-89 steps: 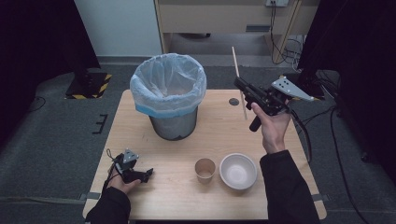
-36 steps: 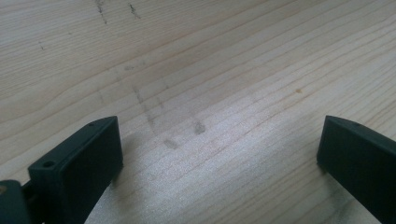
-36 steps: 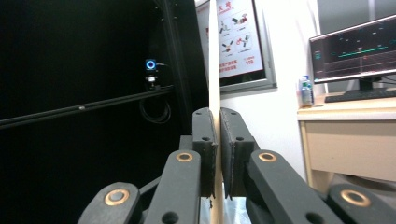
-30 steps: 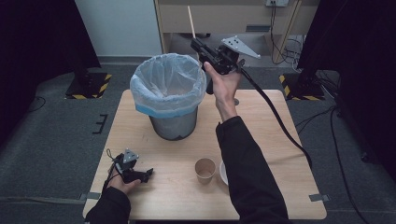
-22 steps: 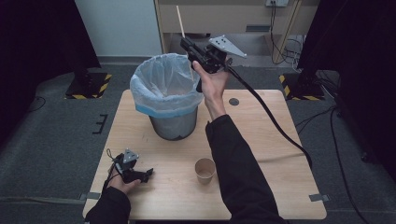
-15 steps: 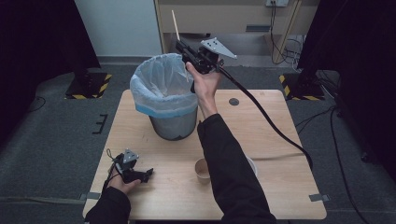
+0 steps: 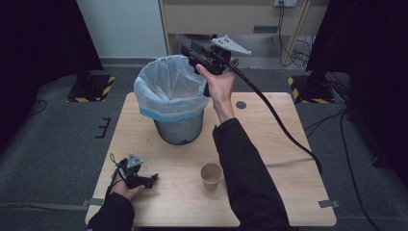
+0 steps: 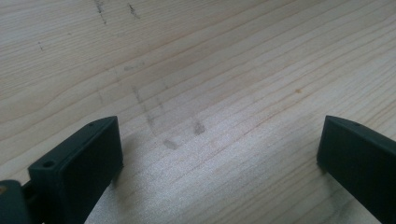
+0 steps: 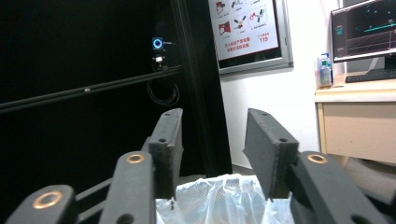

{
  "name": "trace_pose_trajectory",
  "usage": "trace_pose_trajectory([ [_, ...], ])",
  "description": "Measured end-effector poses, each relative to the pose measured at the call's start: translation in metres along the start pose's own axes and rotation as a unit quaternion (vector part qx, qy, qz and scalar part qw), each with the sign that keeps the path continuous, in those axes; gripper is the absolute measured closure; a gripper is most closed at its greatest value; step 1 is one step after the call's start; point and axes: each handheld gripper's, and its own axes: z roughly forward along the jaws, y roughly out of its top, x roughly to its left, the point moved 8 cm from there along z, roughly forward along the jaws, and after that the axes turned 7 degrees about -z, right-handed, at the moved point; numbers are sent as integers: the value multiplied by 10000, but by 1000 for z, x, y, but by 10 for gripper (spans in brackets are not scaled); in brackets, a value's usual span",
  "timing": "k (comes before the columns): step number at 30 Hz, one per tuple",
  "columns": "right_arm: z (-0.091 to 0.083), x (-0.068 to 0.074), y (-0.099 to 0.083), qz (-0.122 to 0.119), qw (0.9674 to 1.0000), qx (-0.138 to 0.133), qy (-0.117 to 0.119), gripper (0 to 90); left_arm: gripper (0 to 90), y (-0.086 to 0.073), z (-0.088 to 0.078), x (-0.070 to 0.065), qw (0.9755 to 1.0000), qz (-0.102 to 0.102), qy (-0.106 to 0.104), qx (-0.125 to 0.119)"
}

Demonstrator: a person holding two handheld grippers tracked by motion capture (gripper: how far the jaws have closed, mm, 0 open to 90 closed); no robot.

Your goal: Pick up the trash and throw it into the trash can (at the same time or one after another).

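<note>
A grey bin (image 7: 175, 91) with a pale plastic liner stands at the back middle of the wooden table (image 7: 269, 144). My right gripper (image 7: 188, 51) is held high over the bin's far right rim, pointing left. Its jaws have just been opening and nothing is between them. In the right gripper view the open right gripper (image 9: 212, 123) hangs above the crumpled liner (image 9: 219, 196). My left gripper (image 7: 148, 179) rests on the table's front left corner. In the left gripper view the left gripper (image 8: 219, 140) is open wide over bare wood.
A paper cup (image 7: 211, 174) stands at the front middle of the table, beside my right sleeve. A small dark disc (image 7: 241, 104) lies on the table right of the bin. The right gripper's cable (image 7: 284, 125) trails across the table's right half. A cabinet stands behind.
The right hand carried a thin wooden stick leftward to above the bin. Its jaws have opened and the stick is gone from them. The left hand has not moved.
</note>
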Motion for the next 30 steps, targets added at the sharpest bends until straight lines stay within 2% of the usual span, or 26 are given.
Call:
trace_pose_trajectory([
  [2,-16,3,8,-158,9998,118,42,520,0,0,0,0,10000,5,-1,5],
  [5,-26,5,12,-266,9994,188,70,512,0,0,0,0,10000,4,-2,4],
  [7,-41,6,14,-172,9997,151,125,505,0,0,0,0,10000,5,-2,6],
  [8,-48,5,14,-186,9996,171,101,504,0,0,0,0,10000,-1,-2,1],
  [9,-64,1,12,-233,9995,210,45,499,0,0,0,0,10000,2,-1,-2],
  [10,-64,1,12,-233,9995,210,45,499,0,0,0,0,10000,2,-1,-2],
  [11,-78,-3,8,-271,9993,260,26,495,0,0,0,0,10000,1,-2,-3],
  [12,-78,-3,8,-271,9993,260,26,495,0,0,0,0,10000,2,-1,-1],
  [13,-86,-6,4,-299,9991,290,20,492,0,0,0,0,10000,2,-2,-1],
  [14,-95,-8,1,-323,9989,333,8,490,0,0,0,0,10000,2,-1,-2],
  [15,-114,-16,-10,-379,9982,472,-47,485,0,0,0,0,10000,-2,-1,-1],
  [16,-114,-16,-10,-379,9982,472,-47,485,0,0,0,0,10000,-2,-1,-1],
  [17,-129,-22,-20,-412,9974,580,-105,482,0,0,0,0,10000,8,0,10],
  [18,-129,-22,-20,-412,9974,580,-105,482,0,0,0,0,10000,8,0,9],
  [21,-155,-32,-40,-386,9962,759,-166,476,0,0,0,0,10000,8,-1,10],
  [22,-168,-36,-54,-364,9953,876,-170,470,0,0,0,0,10000,8,0,9],
  [23,-168,-36,-54,-364,9953,876,-170,470,0,0,0,0,10000,7,0,8],
  [24,-180,-40,-67,-341,9943,996,-175,462,0,0,0,0,10000,7,0,7],
  [25,-180,-40,-67,-341,9943,996,-175,462,0,0,0,0,10000,7,0,8],
  [26,-186,-41,-74,-322,9937,1063,-172,458,0,0,0,0,10000,7,0,6],
  [27,-199,-45,-91,-298,9919,1221,-171,451,0,0,0,0,10000,8,0,8],
  [28,-199,-45,-91,-298,9919,1221,-171,451,0,0,0,0,10000,8,0,8],
  [30,-209,-48,-106,-239,9906,1332,-176,449,0,0,0,0,10000,6,-1,7],
])
